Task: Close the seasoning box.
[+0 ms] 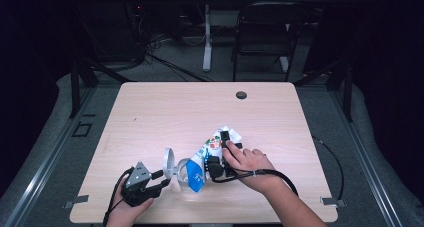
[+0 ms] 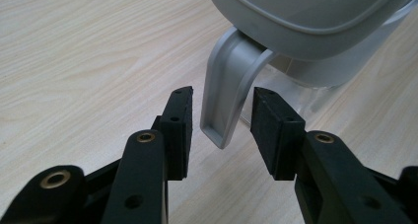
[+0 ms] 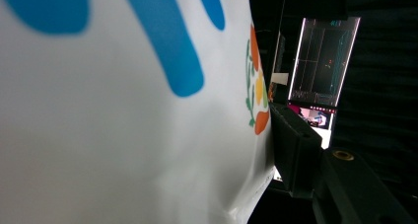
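Spillage is what we are worrying about most. We are tilting a white pouch (image 1: 212, 148) with blue and orange print toward the clear jug (image 1: 186, 173), and our right gripper (image 1: 223, 154) is clamping it; in the right gripper view the printed film (image 3: 123, 110) is pressing flat against one black jaw, the other being hidden behind it. If the thin film is slipping in that clamp, or the mouth is sagging wide of the rim, the contents could be landing on the wooden table (image 1: 150, 112).

Our left gripper (image 1: 161, 179) is not helping yet. Its jaws are standing moderately apart on either side of the grey handle (image 2: 229, 91) without touching it. We are judging that the jug, unsteadied, could be sliding or tipping if the pouch is leaning on it. The grey lid (image 1: 169, 162) is standing open on the jug's left, and a nudge could be swinging it down into the way.

The jug is sitting near the table's front edge, between our two hands, with the pouch's lower end at its opening. We cannot tell whether anything is in it.
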